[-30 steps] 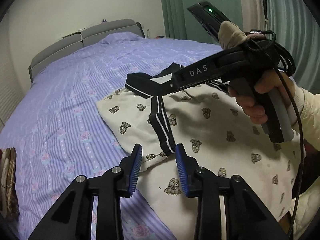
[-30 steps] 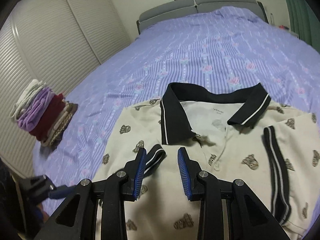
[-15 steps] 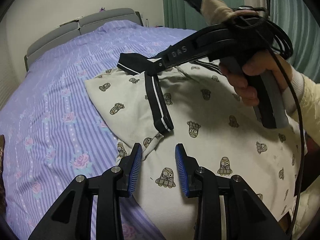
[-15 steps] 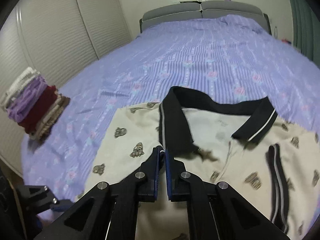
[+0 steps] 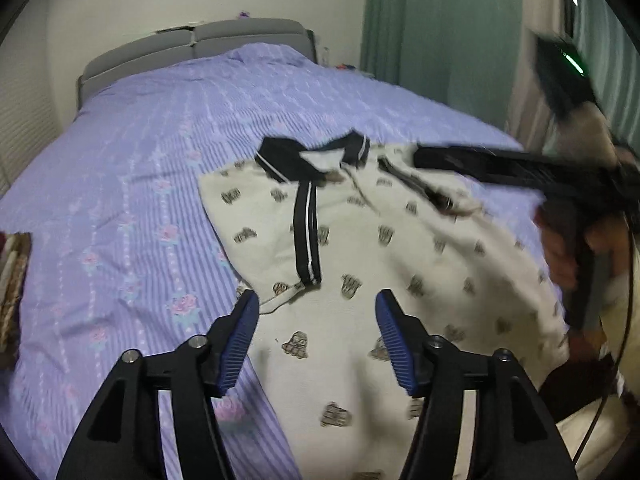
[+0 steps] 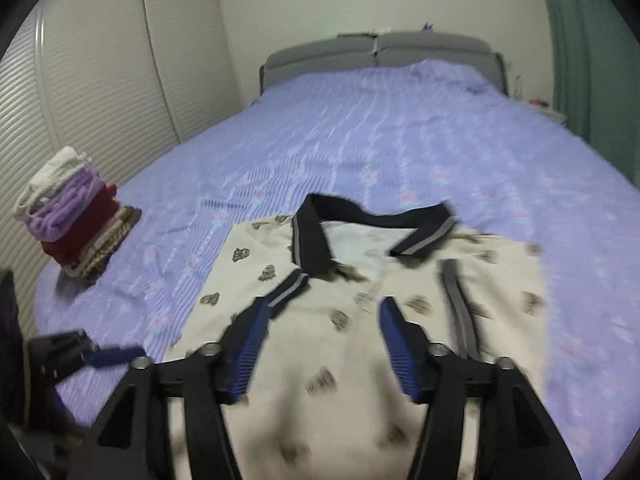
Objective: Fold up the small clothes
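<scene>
Both grippers, left (image 5: 314,330) & right (image 6: 322,340), have opened wide since 0.5 s ago, holding nothing. Polo shirt (image 6: 360,320) has both sleeves folded in; body fold left, then onto folded pile (image 6: 76,232).

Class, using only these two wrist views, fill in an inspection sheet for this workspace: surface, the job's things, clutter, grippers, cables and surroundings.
Surface: bed with a purple striped floral cover, lightly wrinkled.
Job's things: cream polo shirt with a black collar, lying face up, both sleeves folded inward onto the chest.
Clutter: stack of folded clothes near the bed's edge, apart from the shirt.
Grippers: left gripper open over the shirt's lower part; right gripper open above the chest, holding nothing.
Cables: black cable hanging by the right hand.
Surroundings: grey headboard, louvred closet doors, green curtain.
</scene>
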